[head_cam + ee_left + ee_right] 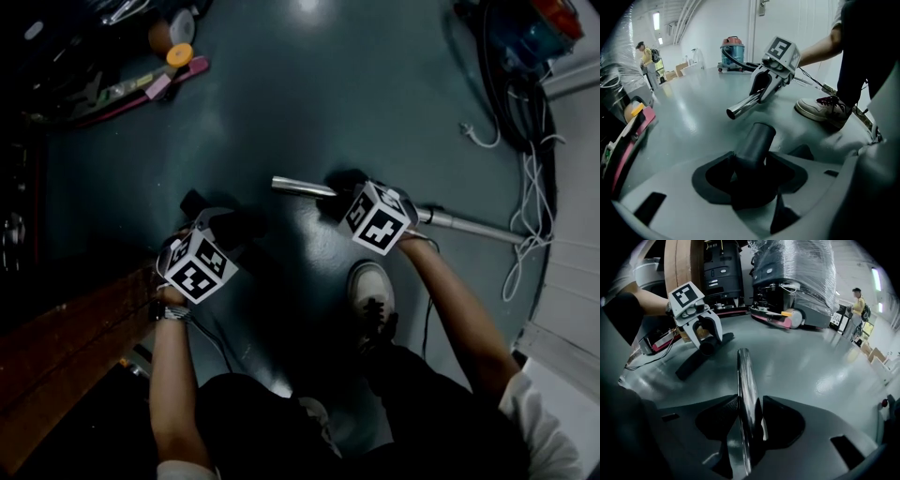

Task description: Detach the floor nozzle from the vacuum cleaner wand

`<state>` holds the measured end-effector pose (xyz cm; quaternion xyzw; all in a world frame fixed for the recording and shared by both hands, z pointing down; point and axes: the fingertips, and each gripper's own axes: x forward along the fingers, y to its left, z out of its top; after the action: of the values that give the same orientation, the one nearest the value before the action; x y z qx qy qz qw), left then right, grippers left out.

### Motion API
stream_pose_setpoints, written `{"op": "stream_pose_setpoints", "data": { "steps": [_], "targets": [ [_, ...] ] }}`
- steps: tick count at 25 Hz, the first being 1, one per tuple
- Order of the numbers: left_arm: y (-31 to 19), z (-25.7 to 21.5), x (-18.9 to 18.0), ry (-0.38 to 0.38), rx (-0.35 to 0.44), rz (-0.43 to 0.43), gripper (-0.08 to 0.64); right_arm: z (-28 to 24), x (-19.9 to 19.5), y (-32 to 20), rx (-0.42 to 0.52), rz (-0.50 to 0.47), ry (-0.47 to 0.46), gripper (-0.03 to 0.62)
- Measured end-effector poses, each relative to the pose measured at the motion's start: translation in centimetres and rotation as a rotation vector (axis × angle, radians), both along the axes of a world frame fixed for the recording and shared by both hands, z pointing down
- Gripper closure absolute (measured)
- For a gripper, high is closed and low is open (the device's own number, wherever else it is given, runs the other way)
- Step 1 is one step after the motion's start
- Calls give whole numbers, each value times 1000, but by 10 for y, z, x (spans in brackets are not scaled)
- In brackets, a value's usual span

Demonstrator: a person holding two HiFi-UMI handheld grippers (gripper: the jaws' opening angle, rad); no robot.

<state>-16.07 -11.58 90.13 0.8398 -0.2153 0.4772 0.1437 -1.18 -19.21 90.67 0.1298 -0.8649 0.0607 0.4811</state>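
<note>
Grey floor (309,94) | white shoe (372,291) near wand (300,187) | cables (532,202) right

No legible text, label, brand or number anywhere in view.

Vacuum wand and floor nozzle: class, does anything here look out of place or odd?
Nothing spilled or broken. The wand's open metal end, gripped in the right tongs, stands free of the floor nozzle, whose neck sits in the left tongs; loose white cables sprawl on the floor nearby.
</note>
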Motion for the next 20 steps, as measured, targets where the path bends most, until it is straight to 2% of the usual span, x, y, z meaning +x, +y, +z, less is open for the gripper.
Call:
{"op": "stream_pose_setpoints", "data": {
  "steps": [2,6,20],
  "targets": [
    [1,1,6,10,-1,5,342,5,6,-10,-1,33,10,419],
    [1,5,9,19,-14,0,342,4,6,-18,-68,107,-58,417],
    [2,16,17,17,-49,-2,336,-8,18,-16,-34,104,-75,419]
  ]
}}
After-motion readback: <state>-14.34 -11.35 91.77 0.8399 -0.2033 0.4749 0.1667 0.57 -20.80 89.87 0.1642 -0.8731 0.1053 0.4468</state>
